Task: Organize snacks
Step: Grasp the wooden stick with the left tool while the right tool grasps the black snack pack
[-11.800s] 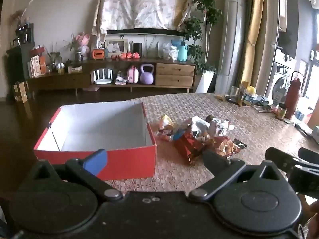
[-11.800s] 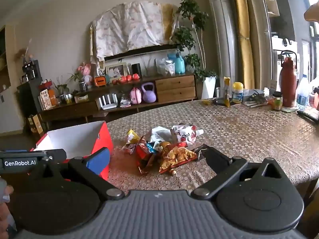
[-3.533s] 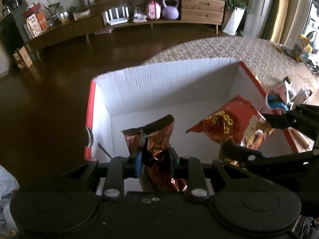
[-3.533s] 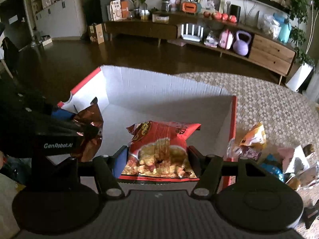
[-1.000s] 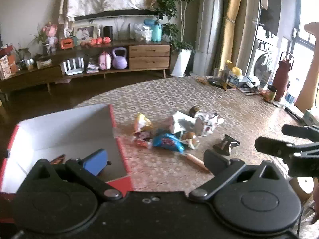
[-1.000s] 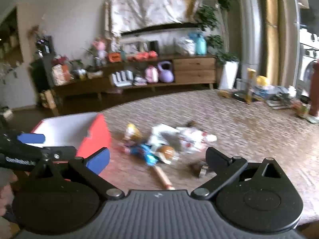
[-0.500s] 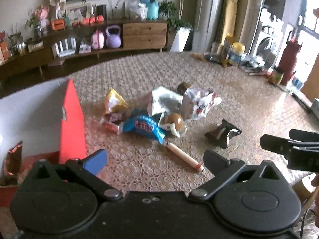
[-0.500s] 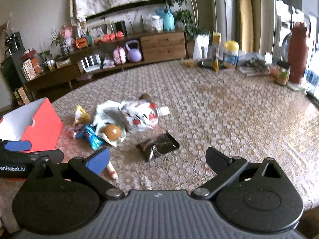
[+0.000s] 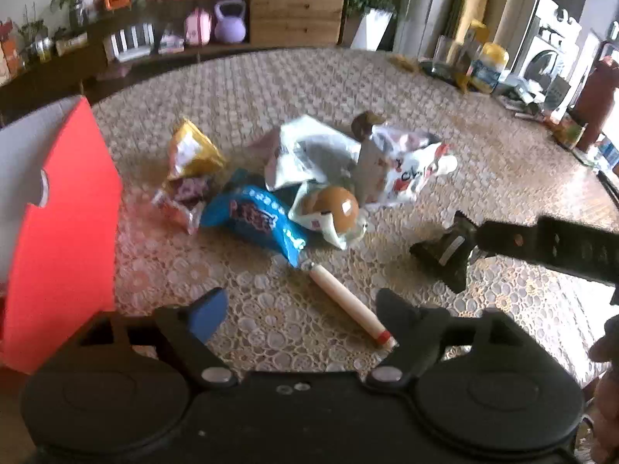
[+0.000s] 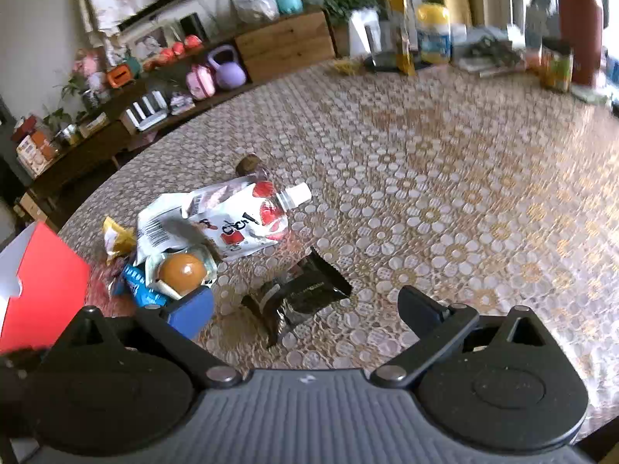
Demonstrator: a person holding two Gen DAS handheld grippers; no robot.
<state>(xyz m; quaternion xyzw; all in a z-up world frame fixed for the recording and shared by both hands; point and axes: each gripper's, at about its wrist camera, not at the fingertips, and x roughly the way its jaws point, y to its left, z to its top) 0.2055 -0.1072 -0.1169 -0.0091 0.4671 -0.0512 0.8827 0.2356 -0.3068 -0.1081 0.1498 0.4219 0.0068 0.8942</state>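
Red box cut off at left edge, inside hidden, far-table clutter blurred.

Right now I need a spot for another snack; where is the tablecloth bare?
Bare cloth lies right of the black packet, up to the jars at the far edge. Another bare strip lies between the red box and the sausage stick. It is crowded around the blue packet and white pouch.

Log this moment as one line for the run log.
left tool: open, over sausage stick | right tool: open, over dark packet | red box: left | snack pile: on table
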